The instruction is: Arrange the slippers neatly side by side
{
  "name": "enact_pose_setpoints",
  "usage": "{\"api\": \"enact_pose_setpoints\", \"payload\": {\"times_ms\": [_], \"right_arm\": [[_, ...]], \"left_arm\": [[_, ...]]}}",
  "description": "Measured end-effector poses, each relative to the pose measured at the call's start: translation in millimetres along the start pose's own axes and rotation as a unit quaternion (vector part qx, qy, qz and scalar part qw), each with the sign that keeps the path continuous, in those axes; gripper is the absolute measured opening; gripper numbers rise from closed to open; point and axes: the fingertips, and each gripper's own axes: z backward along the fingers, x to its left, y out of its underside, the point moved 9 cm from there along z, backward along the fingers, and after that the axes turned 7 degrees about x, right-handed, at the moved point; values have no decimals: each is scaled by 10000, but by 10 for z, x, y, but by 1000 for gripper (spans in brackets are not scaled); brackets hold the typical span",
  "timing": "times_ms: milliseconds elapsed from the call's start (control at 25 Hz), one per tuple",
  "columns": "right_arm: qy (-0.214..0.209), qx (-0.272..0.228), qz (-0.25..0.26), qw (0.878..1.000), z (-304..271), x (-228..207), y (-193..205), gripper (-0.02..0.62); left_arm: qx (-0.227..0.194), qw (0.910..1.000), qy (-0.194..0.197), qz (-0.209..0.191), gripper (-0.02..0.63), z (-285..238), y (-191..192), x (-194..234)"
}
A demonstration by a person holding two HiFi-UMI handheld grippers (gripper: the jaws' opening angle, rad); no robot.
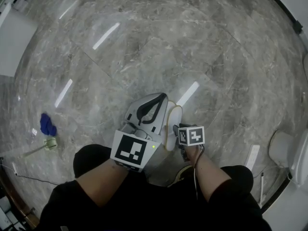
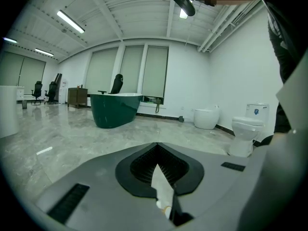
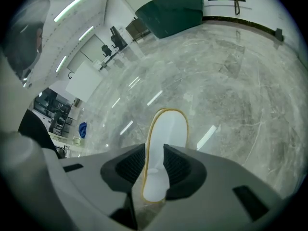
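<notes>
Tapering white slipper (image 3: 167, 134) (yellow-edged) in right claw (image 3: 155, 165)

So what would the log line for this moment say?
left gripper: shut on second slipper | right gripper: shut on white slipper, yellow rim | floor: grey marble | stage: one slipper per gripper

"Any lettering to read here?"

"None. The left cube (image 1: 130, 150) and right cube (image 1: 191, 135) carry only black-and-white square markers, with no letters or numbers."

"And the toilet (image 2: 244, 131)?"

"There is a small blue label (image 2: 256, 111) on its tank, but the print is too small to read."
</notes>
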Motion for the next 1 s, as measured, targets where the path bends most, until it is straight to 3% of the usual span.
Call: {"api": "enact_pose_setpoints", "payload": {"times_ms": [280, 520, 680, 760, 1000], "right_arm": [[100, 204, -288, 9993, -177, -192, 98, 95], [330, 313, 85, 9989, -314, -147, 103, 95], [530, 337, 30, 9980, -384, -219, 180, 91], [566, 289, -36, 9980, -382, -239, 198, 18], [568, 213, -153, 9980, -280, -211, 166, 14]], "left_arm": [[-204, 9998, 18, 71, 2, -6, -51, 7], [-332, 9993, 105, 106, 2, 21, -95, -2], [-413, 9988, 159, 199, 2, 70, -116, -2], [-444, 9987, 185, 192, 2, 96, -128, -4], [-473, 9984, 203, 248, 2, 145, -149, 22]]}}
